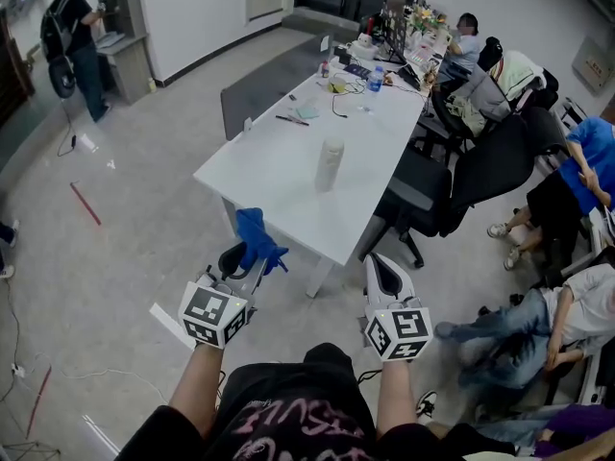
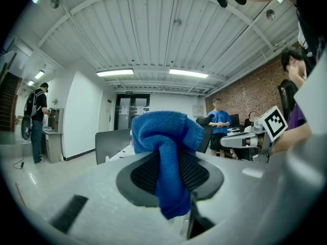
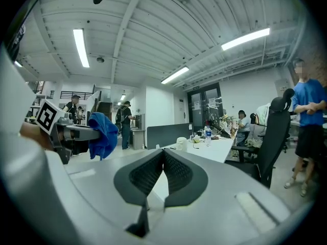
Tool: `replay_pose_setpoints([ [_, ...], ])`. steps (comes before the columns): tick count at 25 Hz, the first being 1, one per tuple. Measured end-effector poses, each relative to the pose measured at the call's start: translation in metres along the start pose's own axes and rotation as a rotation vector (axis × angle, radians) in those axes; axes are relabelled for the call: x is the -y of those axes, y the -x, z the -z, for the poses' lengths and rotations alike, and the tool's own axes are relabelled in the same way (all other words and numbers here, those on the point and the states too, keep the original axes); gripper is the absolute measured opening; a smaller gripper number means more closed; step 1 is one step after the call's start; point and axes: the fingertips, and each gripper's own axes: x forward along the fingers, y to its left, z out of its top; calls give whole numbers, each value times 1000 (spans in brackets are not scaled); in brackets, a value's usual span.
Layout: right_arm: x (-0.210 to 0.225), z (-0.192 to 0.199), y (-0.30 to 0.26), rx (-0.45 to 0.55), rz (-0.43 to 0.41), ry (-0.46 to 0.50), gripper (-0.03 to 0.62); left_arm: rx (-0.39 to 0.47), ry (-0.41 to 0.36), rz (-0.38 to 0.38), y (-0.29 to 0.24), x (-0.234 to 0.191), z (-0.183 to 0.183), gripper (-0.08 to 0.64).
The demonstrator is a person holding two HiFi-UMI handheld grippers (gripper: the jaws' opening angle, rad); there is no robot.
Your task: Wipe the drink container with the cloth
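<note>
The drink container [image 1: 331, 164], a pale cylindrical tumbler, stands upright near the middle of the white table [image 1: 274, 176]. In the right gripper view the drink container [image 3: 181, 143] shows small on the table ahead. Both grippers hang in the air short of the table's near corner. My left gripper [image 1: 242, 254] is shut on a blue cloth [image 1: 258, 237], which bunches above the jaws and hangs below them; the cloth [image 2: 168, 147] fills the middle of the left gripper view. My right gripper [image 1: 381, 263] is shut with nothing in it, its pads meeting at the tips [image 3: 163, 152].
Black office chairs [image 1: 480, 176] line the table's right side, with seated people [image 1: 577, 305] beyond them. Bottles, cables and clutter [image 1: 370, 70] cover the table's far end. A person [image 1: 72, 41] stands at a counter far left. Cables and a red strip [image 1: 85, 203] lie on the floor.
</note>
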Motion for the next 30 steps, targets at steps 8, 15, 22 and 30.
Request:
replay_pose_setpoints([
  [8,-1,0,-2,-1,15,1,5,3,10,9,-1,-4,3,98],
  [15,5,-1,-13,20,19,-11,15,4,-7,9,-9,-10,3,98],
  [22,18,3,-34,22,11,-32,18,-13,-16,2,-28,-20,6,98],
  [30,37,6,-66,8,6,-54,18,-38,-4,1,-60,-35,12,98],
])
